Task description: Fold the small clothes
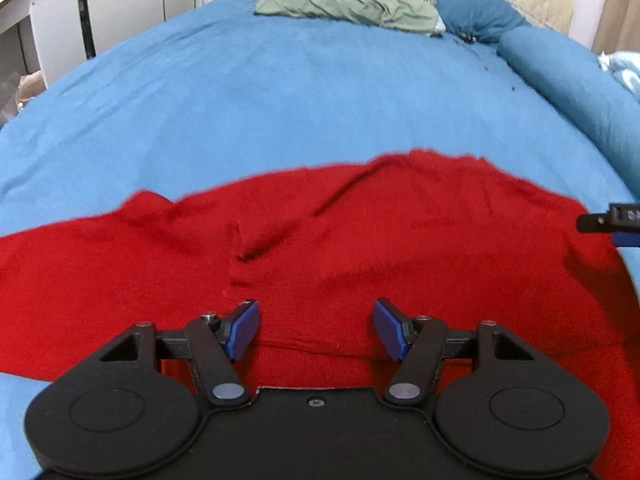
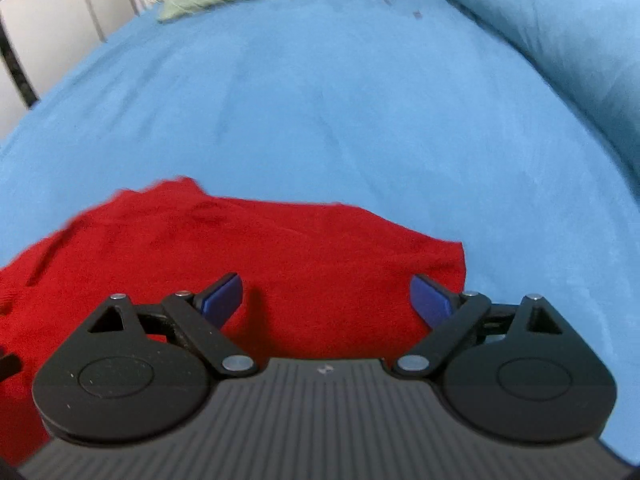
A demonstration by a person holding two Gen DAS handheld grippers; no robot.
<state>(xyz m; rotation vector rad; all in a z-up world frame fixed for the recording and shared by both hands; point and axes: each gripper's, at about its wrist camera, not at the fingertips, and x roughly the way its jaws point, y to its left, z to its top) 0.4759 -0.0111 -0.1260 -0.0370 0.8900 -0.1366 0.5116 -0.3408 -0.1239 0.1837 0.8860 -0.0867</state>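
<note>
A red knit garment (image 1: 360, 240) lies spread on the blue bed sheet (image 1: 260, 92), with a diagonal crease across its middle. My left gripper (image 1: 316, 328) is open just above the garment's near edge, with nothing between its blue pads. The tip of the right gripper (image 1: 610, 222) shows at the right edge of the left wrist view. In the right wrist view the garment (image 2: 280, 264) lies below my right gripper (image 2: 326, 300), which is open wide and empty over the garment's right part. The right wrist view is blurred.
A green pillow (image 1: 348, 4) and a dark blue pillow (image 1: 476, 8) lie at the head of the bed. A rolled blue blanket (image 1: 572, 80) runs along the right side. White furniture (image 1: 36, 20) stands at the far left.
</note>
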